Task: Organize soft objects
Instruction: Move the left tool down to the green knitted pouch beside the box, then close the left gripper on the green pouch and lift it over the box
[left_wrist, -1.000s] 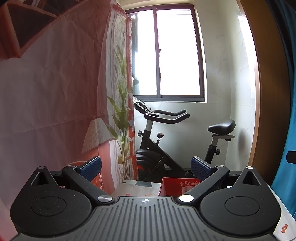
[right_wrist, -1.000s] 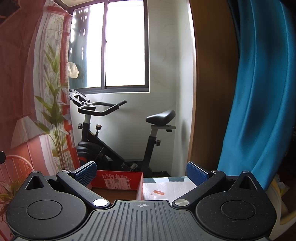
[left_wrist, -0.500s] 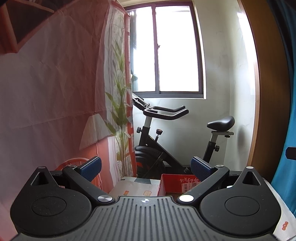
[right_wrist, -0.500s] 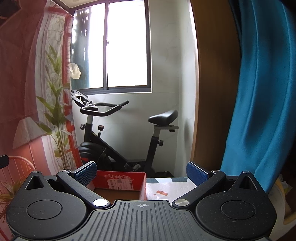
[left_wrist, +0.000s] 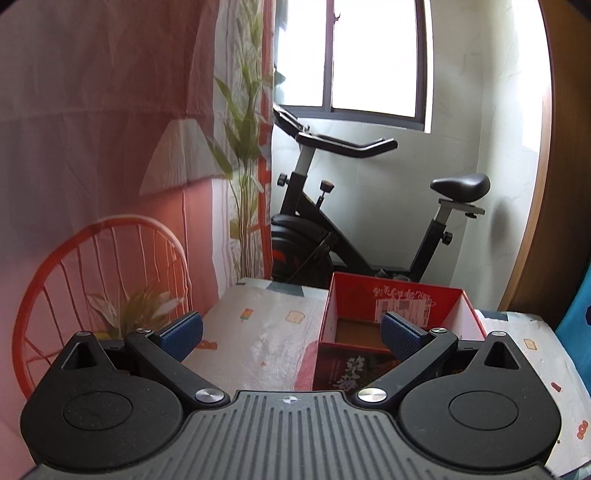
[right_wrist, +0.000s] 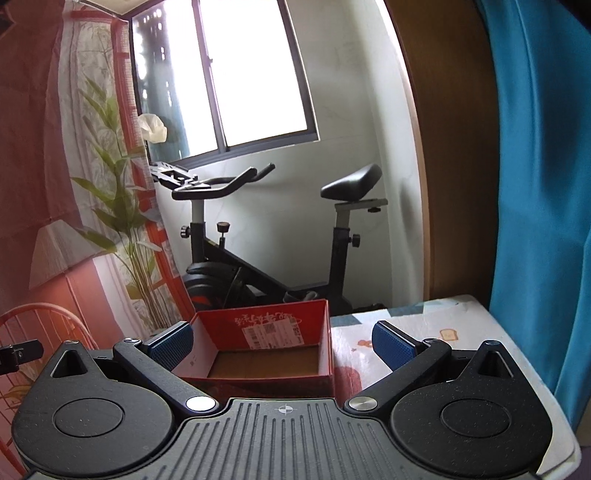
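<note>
Grippers: left gripper (left_wrist: 291, 334), right gripper (right_wrist: 282, 341), fingers spread, empty; one red box (right_wrist: 258, 350).

The right hand-held gripper (right_wrist: 282, 338) hovers with its blue-padded fingers (right_wrist: 389, 341) spread wide and nothing between them. Just ahead, an open red box (right_wrist: 258, 354) sits on the counter (right_wrist: 461, 328), which is covered with a pale cloth printed with small pictures. The box shows a brown cardboard floor and a white label on its far inner wall. Beyond the counter stands a black exercise bike (right_wrist: 280, 240) against a white wall under a bright window (right_wrist: 236, 70). A blue curtain (right_wrist: 539, 166) hangs on the right; a reddish printed drape with green leaves (right_wrist: 62, 155) hangs on the left.
</note>
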